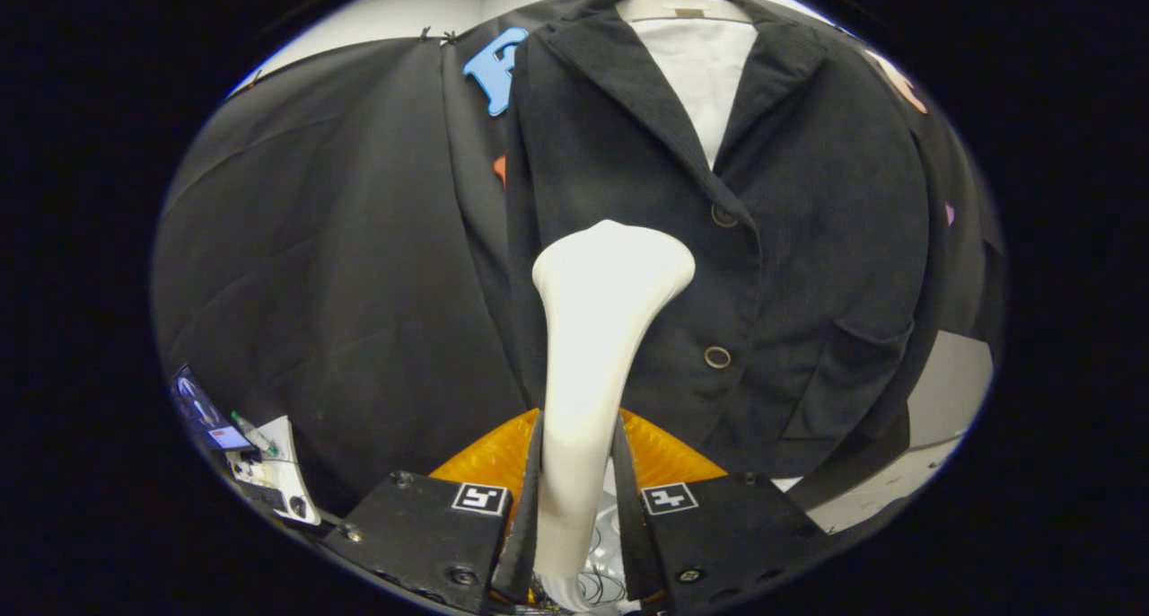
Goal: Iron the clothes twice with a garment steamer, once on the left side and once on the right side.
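The booth is lined with black cloth (341,239) that serves as a plain backdrop, and a light wall shows above it. A dark corduroy jacket (808,239) hangs in front of the cloth on a pale hanger (682,1), with a white lining or shirt (705,77) visible in the open collar; hanging the garment upright lets the fabric fall flat for steaming. Two round buttons, the upper button (723,215) and the lower button (717,357), close the front, and a patch pocket (848,374) sits low on the panel beyond them. The gripper (579,508) is closed on the handle of the white garment steamer (597,329), one finger pressing on each side of the handle, so the tool stands upright along the finger axis. The steamer head (615,261) flares wide at the top and faces the jacket panel beside the button line, at about mid-height between the two buttons; whether the head touches the cloth cannot be told. An orange part (669,459) lies behind the fingers. A small device with a screen (211,418) rests low at the side on a white surface (278,463). Judged from this pose, a pass over one side of the jacket is in hand.
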`<state>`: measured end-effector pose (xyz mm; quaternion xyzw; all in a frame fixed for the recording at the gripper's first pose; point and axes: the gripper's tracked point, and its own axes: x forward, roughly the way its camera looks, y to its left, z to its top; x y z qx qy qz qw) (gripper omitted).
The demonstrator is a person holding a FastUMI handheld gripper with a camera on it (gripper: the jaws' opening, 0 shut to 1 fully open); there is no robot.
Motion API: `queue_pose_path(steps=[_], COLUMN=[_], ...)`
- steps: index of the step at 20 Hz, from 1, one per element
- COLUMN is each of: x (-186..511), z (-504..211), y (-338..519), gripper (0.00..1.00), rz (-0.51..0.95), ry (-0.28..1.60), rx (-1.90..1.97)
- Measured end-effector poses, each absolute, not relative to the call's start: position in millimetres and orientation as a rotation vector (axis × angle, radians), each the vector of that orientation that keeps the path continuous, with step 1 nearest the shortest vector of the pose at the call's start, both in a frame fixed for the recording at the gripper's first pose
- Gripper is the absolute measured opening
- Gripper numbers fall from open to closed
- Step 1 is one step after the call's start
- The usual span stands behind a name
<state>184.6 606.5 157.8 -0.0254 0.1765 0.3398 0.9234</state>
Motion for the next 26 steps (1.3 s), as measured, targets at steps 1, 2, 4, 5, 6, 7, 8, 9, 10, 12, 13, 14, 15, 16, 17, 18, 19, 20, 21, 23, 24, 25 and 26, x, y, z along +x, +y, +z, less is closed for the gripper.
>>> queue_pose_path(steps=[1, 2, 4, 5, 6, 7, 8, 9, 10, 12, 13, 14, 15, 16, 17, 18, 19, 20, 21, 23, 24, 25, 26], x=[185.6, 185.7, 183.7, 183.0, 183.0, 183.2, 184.0, 183.9, 183.8, 183.2, 182.7, 182.4, 181.2, 180.7, 179.4, 178.8, 177.2, 176.8, 174.2, 171.4, 170.8, 169.6, 168.9], z=[151.2, 144.8, 133.1, 126.7, 122.1, 116.3, 111.7, 105.8, 99.9, 87.0, 82.1, 77.1, 72.0, 68.1, 64.0, 60.6, 58.9, 57.2, 53.8, 53.4, 53.2, 52.1, 51.6], y=[606.1, 605.1, 601.8, 600.4, 599.6, 599.7, 599.3, 598.4, 598.1, 596.1, 595.9, 595.6, 595.0, 594.9, 593.3, 591.8, 590.7, 588.1, 587.3, 583.2, 580.0, 576.7, 573.9], gripper=[0.41, 0.41, 0.41, 0.41, 0.41, 0.41, 0.41, 0.41, 0.41, 0.41, 0.41, 0.41, 0.41, 0.41, 0.41, 0.41, 0.41, 0.41, 0.41, 0.41, 0.41, 0.41, 0.41], rz=[0.695, 0.694, 0.692, 0.694, 0.694, 0.692, 0.688, 0.686, 0.684, 0.678, 0.676, 0.673, 0.671, 0.669, 0.668, 0.668, 0.668, 0.665, 0.659, 0.655, 0.652, 0.650, 0.647], ry=[0.374, 0.384, 0.403, 0.412, 0.421, 0.431, 0.438, 0.446, 0.457, 0.483, 0.494, 0.504, 0.514, 0.523, 0.531, 0.539, 0.542, 0.545, 0.548, 0.553, 0.554, 0.554, 0.553], rx=[-0.051, -0.051, -0.055, -0.056, -0.055, -0.056, -0.057, -0.058, -0.059, -0.063, -0.063, -0.063, -0.062, -0.062, -0.064, -0.064, -0.061, -0.063, -0.061, -0.057, -0.055, -0.053, -0.051])
